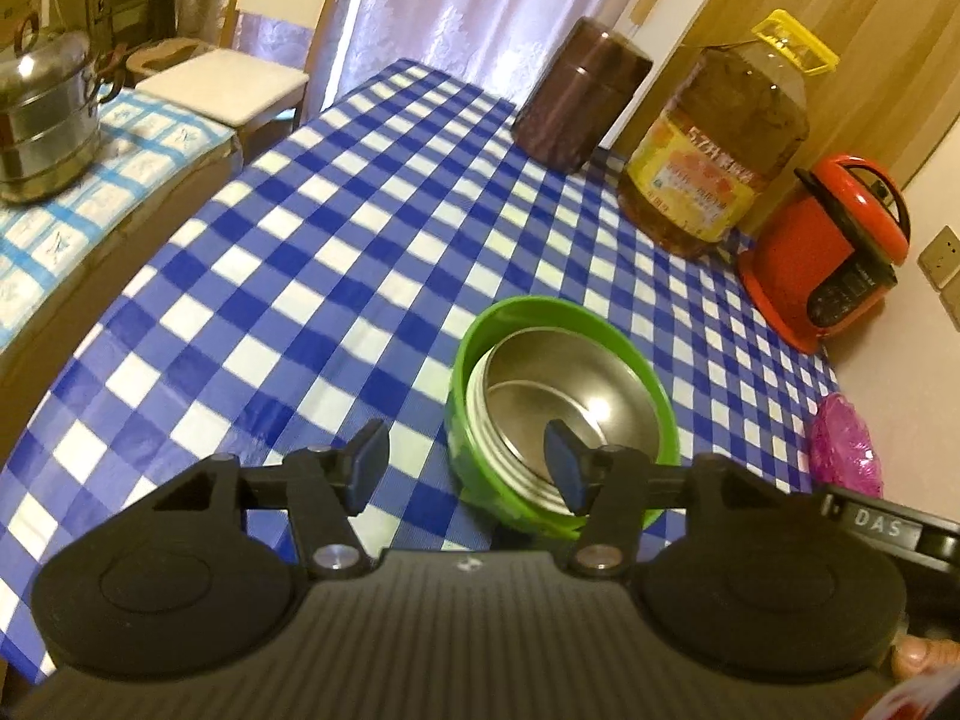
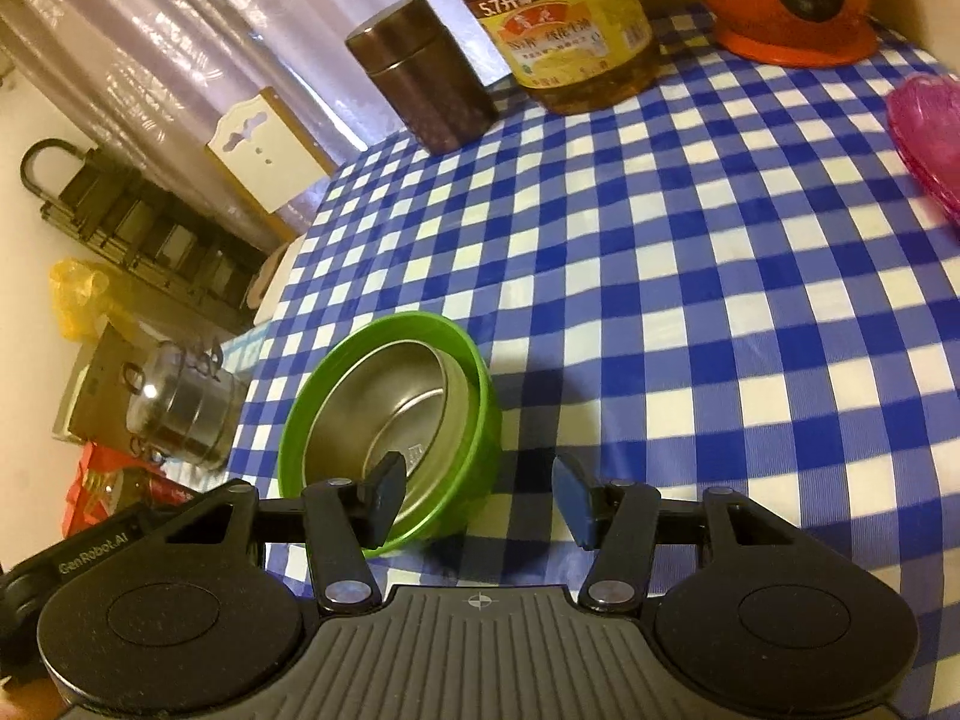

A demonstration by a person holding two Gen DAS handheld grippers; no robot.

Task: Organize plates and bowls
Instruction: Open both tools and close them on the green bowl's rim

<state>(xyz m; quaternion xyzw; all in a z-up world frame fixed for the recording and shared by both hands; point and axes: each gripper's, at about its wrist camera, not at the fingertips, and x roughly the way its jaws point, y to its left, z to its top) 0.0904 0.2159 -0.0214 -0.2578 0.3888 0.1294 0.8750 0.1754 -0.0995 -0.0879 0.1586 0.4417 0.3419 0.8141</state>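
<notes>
Left wrist view: our left claw [image 1: 468, 465] gapes empty with the green bowl [image 1: 600, 315], steel bowl [image 1: 564, 399] nested inside, just ahead to its right on the bench [image 1: 312, 252], while our right claw [image 2: 477, 495], equally unclenched, has it ahead-left.

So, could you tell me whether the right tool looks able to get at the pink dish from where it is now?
Probably yes: the pink dish lies far right, with only bare checked tablecloth between it and the open right tool.
</notes>
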